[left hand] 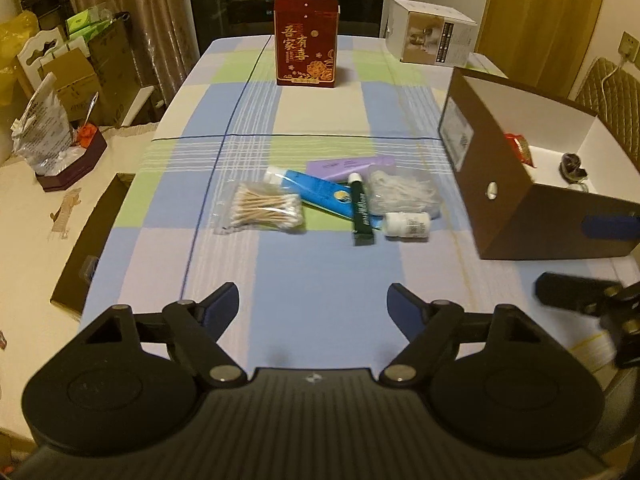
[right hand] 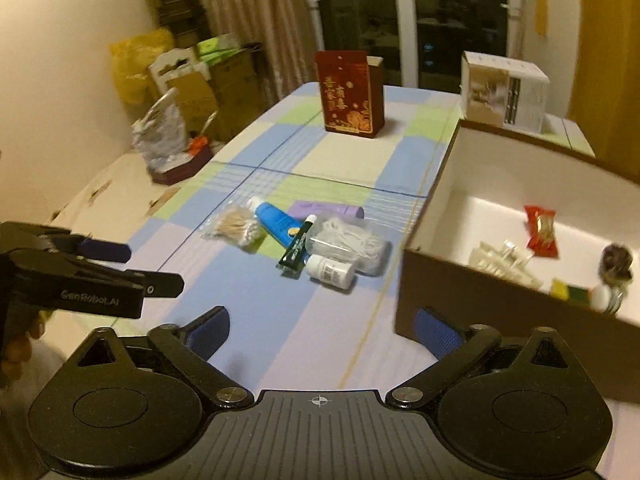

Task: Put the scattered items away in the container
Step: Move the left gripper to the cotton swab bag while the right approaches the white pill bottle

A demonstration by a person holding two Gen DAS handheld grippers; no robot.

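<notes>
On the checked tablecloth [left hand: 320,272] the loose items lie in one cluster at about 12 o'clock from the left gripper [left hand: 313,303], whose 2 blue-padded fingers [left hand: 222,304] stand wide apart with nothing between them, hovering above the cloth. Leftmost in the cluster is a clear bag of cotton swabs [left hand: 264,211]; just beside it, at its 3 o'clock, a blue tube [left hand: 316,192] lies slanted with its white cap toward 10 o'clock. A lilac tube [left hand: 348,167] lies behind it at 12 o'clock. A dark green tube [left hand: 361,212] rests across the blue tube's lower end, and a clear bag of white cotton [left hand: 402,192] sits to its right, with a small white bottle [left hand: 407,224] lying on its side at the bag's 6 o'clock. Farther right, at 2 o'clock, stands the brown cardboard box [left hand: 520,216], white inside, holding a red packet [right hand: 542,230] and other small things too blurred to name. The right gripper [right hand: 320,330] hangs near the box's front corner, its fingers also spread wide and empty. A red gift box [left hand: 306,42] stands upright at the table's far end.
</notes>
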